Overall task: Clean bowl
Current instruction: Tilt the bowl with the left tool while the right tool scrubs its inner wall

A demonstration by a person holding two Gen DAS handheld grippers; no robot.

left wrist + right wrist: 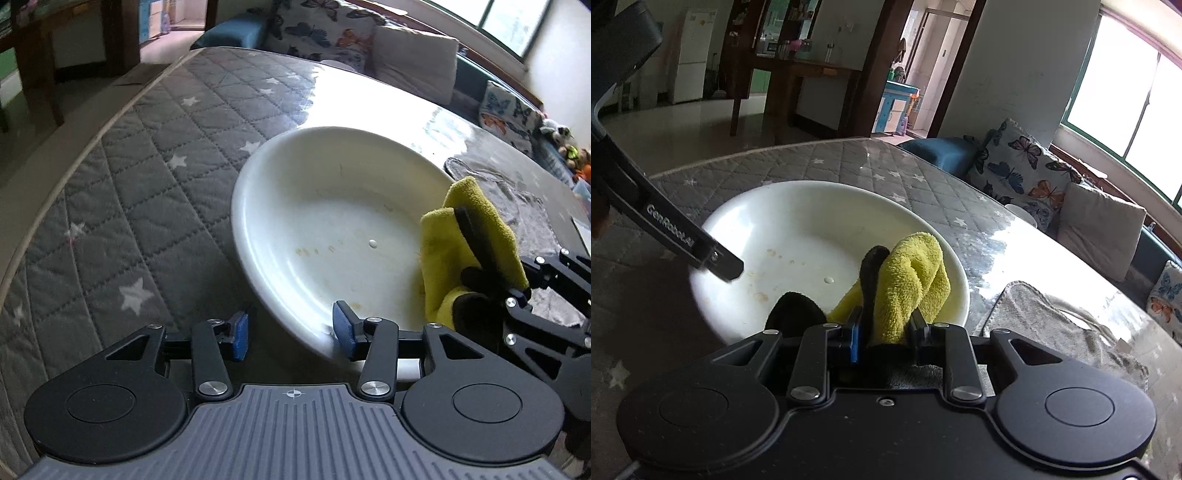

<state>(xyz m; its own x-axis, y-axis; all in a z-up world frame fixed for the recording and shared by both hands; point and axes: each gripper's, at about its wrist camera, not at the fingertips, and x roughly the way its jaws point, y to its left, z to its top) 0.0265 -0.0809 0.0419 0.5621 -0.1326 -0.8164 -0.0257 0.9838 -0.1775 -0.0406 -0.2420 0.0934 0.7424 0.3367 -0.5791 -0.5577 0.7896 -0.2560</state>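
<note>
One white bowl (332, 206) is seen tilted on the table (140, 192), which is covered by a grey quilted star-print pad under a clear sheet. Inside the bowl: brown food stains, one white droplet (372, 243), and one yellow microfiber cloth (916, 280). The cloth is clamped by the right hand-held gripper (884, 328), jaws narrow. The bowl's near rim is straddled by the left hand-held gripper (291, 332), jaws fairly wide; firm contact cannot be told. One grey towel (1052, 328) lies beside the bowl.
</note>
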